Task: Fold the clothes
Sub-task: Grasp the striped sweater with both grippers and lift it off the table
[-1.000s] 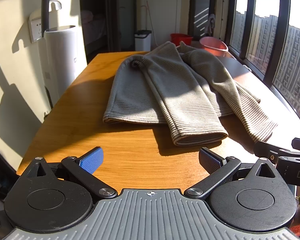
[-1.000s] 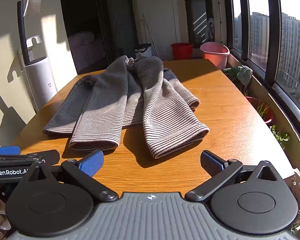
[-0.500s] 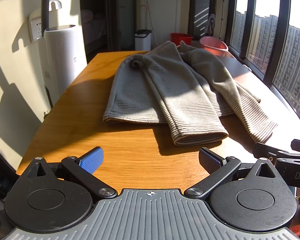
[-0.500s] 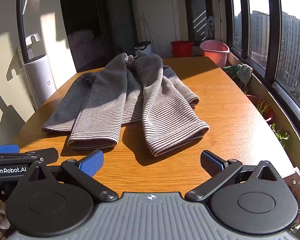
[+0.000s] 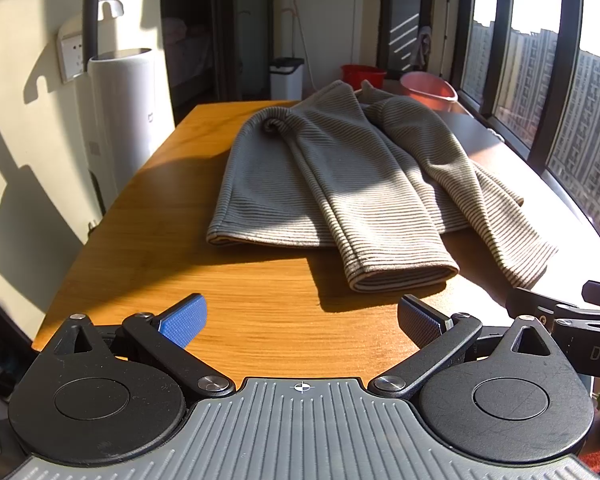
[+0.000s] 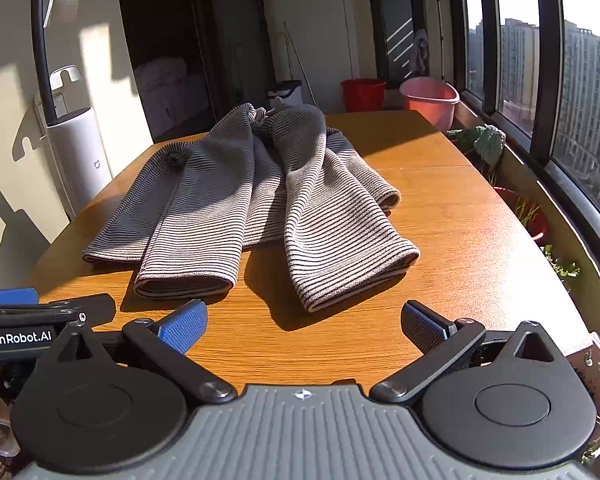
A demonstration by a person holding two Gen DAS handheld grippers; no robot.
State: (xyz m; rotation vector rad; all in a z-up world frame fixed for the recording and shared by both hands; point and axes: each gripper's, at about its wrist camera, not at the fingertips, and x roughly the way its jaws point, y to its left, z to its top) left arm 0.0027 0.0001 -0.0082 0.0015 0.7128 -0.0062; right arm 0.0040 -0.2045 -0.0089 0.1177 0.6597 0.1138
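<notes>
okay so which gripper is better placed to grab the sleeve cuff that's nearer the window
Right, probably. The right gripper is open with that sleeve cuff just ahead between its fingers. From the left gripper, also open, the same cuff lies far off to the side; the other cuff faces it.

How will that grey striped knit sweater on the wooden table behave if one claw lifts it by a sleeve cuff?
The grey striped knit sweater would probably flop and trail, since it lies draped in soft folds. Its thick ribbed cuffs suggest some weight, so the body may drag across the wooden table. The textured knit looks unlikely to slip from the pads.
</notes>
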